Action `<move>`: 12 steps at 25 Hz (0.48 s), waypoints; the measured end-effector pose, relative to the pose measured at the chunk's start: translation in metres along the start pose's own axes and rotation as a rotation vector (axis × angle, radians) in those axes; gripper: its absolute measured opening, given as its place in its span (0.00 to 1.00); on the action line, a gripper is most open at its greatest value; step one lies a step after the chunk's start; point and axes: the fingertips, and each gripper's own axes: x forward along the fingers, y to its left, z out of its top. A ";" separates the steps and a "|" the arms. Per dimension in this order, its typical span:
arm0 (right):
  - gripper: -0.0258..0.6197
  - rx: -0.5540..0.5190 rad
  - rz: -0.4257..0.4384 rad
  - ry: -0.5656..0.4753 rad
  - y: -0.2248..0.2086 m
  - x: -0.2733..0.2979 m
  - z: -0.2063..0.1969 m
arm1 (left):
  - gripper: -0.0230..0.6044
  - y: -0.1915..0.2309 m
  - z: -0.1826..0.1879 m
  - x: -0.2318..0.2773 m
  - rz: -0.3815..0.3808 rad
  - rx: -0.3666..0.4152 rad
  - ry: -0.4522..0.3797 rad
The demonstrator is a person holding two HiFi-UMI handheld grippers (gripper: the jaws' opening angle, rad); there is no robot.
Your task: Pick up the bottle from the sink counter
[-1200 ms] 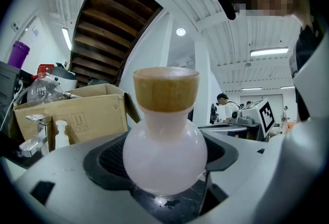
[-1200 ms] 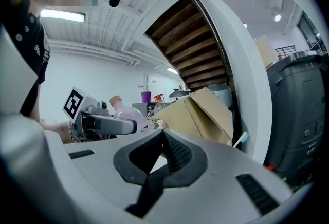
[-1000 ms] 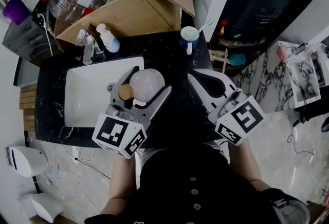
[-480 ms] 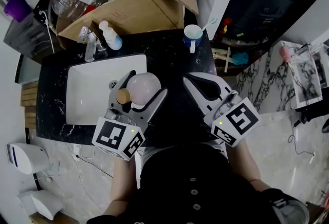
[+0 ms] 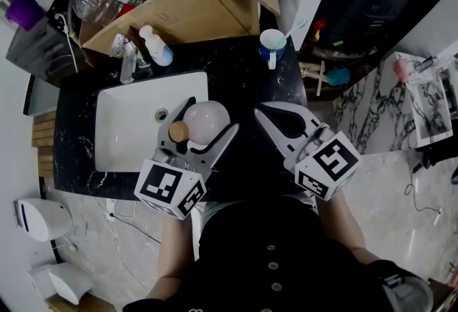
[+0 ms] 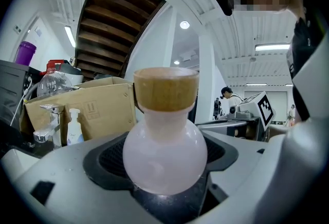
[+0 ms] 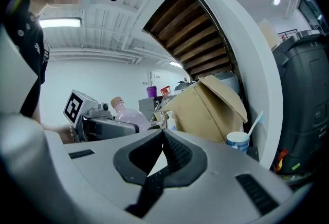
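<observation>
The left gripper (image 5: 212,116) has its jaws clamped on the round body of the pale pink bottle (image 6: 164,153), whose brown cap (image 6: 165,88) points toward the sink (image 5: 125,124). The bottle is held over the sink's right rim, near the front edge of the black bench (image 5: 243,74). Just beside it, the right gripper (image 5: 268,117) has its jaws together with nothing between them. At the back edge stand a pump bottle (image 5: 157,46), a cup (image 5: 273,41) and a cardboard box (image 5: 186,13).
</observation>
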 end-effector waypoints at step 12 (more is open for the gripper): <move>0.04 0.006 -0.011 0.035 -0.007 -0.004 -0.008 | 0.66 -0.006 -0.001 0.003 -0.030 0.005 0.014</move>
